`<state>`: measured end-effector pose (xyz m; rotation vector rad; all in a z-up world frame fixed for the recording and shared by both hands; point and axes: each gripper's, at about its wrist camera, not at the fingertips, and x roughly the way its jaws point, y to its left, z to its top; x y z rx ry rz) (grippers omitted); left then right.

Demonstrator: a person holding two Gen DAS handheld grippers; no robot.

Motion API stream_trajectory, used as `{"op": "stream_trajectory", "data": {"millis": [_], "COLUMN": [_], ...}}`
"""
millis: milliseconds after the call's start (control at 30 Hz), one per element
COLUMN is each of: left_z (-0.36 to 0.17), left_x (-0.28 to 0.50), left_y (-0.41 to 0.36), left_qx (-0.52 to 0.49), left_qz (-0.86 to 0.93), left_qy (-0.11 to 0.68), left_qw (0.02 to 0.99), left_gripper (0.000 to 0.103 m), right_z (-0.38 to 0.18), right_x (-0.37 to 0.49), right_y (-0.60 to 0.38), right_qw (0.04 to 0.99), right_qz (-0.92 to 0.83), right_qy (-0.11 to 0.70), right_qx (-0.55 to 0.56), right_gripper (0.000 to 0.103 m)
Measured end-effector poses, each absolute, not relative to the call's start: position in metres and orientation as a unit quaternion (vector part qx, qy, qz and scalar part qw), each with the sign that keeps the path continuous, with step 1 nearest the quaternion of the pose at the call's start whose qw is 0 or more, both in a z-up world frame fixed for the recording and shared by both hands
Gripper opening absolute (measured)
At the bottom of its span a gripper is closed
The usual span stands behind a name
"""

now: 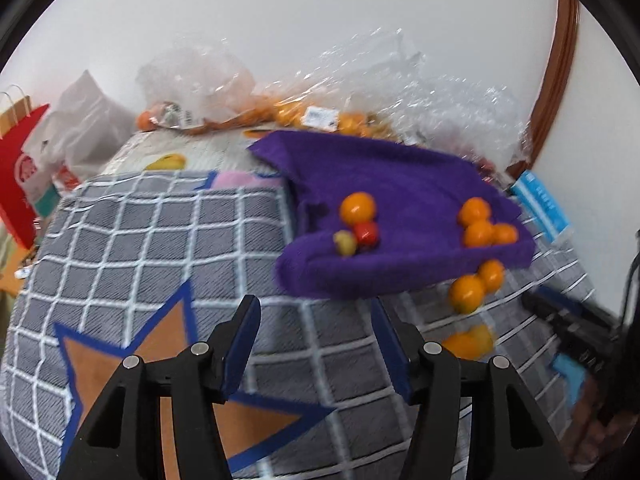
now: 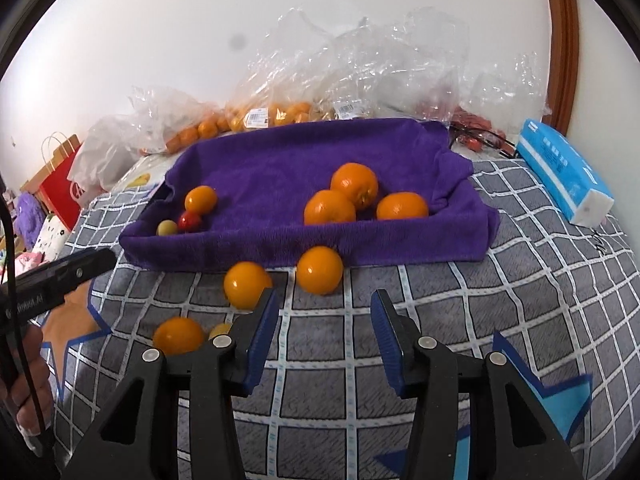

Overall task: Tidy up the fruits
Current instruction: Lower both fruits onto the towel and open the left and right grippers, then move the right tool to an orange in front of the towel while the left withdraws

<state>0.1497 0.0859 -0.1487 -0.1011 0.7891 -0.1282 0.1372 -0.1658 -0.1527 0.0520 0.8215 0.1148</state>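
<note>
The bed (image 2: 400, 320) carried a purple towel-lined tray (image 2: 280, 160) toward its far edge, three oranges already inside. Loose oranges lay just outside the tray's near wall. The right gripper (image 2: 324, 320), fingers apart and empty, stood nearest one loose orange (image 2: 319, 270), just ahead. The left gripper (image 1: 316, 320), also apart and empty, sat farther off.

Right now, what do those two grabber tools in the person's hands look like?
Both match: black plastic frames with triangular cut-outs and round silver pins, ending in two flat fingers with ribbed blue pads. See the left gripper and right gripper. From the side, the left gripper shows white lettering on its black body and a thin black cable.
</note>
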Motion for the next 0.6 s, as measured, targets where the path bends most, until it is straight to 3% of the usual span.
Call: {"op": "stream_trajectory", "data": {"millis": [367,600], "left_z": [-0.171,-0.173], "left_x": [0.142,0.143], "left_y": [0.1,0.098], "left_qx": [-0.086,-0.089], "left_qz": [-0.082,-0.091], "left_qy": [0.392,0.396], "left_qw": [0.912,0.909], "left_gripper": [0.056,0.056], "right_z": [-0.153,-0.159], "right_x": [0.143,0.171], "right_y": [-0.165,-0.167], "right_qw": [0.915,0.909], "right_qz": [0.057,0.067], "right_qy": [0.4,0.41], "right_qx": [0.021,0.033], "right_gripper": [0.048,0.042]}}
